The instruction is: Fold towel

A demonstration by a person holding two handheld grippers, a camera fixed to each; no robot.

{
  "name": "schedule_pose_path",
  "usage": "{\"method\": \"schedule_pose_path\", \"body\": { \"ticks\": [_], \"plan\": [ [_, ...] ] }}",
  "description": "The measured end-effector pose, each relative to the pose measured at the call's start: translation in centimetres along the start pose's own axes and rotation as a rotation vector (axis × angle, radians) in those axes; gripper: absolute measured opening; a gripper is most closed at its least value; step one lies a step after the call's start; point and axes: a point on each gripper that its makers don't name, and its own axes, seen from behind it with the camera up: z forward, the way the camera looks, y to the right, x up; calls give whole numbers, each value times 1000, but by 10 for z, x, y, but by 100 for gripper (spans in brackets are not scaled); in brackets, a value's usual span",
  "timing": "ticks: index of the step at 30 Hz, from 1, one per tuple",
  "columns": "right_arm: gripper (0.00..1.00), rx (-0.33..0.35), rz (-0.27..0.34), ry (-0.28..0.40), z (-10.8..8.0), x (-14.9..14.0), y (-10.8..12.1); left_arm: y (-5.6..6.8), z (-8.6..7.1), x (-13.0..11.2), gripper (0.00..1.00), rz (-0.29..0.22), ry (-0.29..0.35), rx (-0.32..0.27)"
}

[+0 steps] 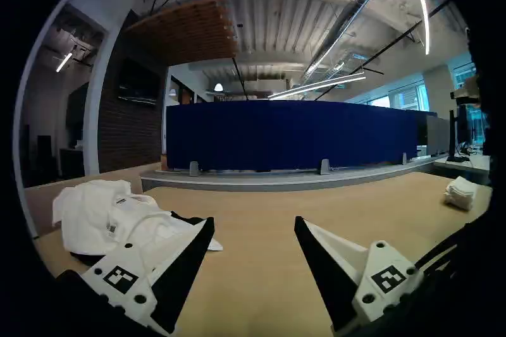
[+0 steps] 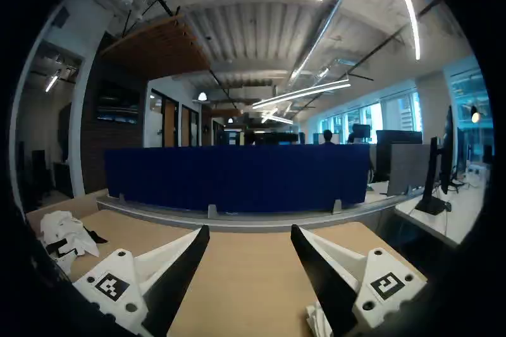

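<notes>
Hovering low over a light wooden table (image 1: 265, 267), the left gripper (image 1: 253, 219) is holding its claw spread wide with nothing between the fingers.

Going left to right in the left gripper view:
- A crumpled towel pile (image 1: 101, 210) is lying at about 8 o'clock, white with some dark bits poking out underneath. It's sitting right behind the left finger, and I honestly can't tell if they're touching.
- A long blue divider (image 1: 284, 134) is running across the far edge of the table at 12 o'clock.
- A folded towel stack (image 1: 460, 193) is resting at 3 o'clock near the table's right edge, well apart from the messy pile.
- A monitor (image 1: 460, 125) is standing on the next desk just past the stack.

The right gripper view goes much the same. The crumpled pile is showing up small at 8 o'clock, off near the table's far left corner. The right gripper (image 2: 248, 228) is also gaping wide and gripping nothing, with bare tabletop between its fingers. The folded stack is peeking out at 5 o'clock, partly hidden by the right finger and just beside it. Beyond the divider a person (image 2: 327, 136) is sitting with their back to us, and more screens (image 2: 405, 169) are standing at 3 o'clock.
</notes>
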Motion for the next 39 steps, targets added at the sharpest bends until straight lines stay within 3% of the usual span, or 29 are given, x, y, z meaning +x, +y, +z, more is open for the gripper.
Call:
{"method": "schedule_pose_path", "body": {
  "ticks": [8,17,39],
  "plan": [
    [100,-34,0,38,-11,-1,18,0,1,0,94,0,0,0],
    [100,-38,36,35,-15,-28,31,0,0,0,94,0,0,0],
    [100,-28,59,31,-8,-126,40,0,0,0,94,0,0,0]
  ]
}}
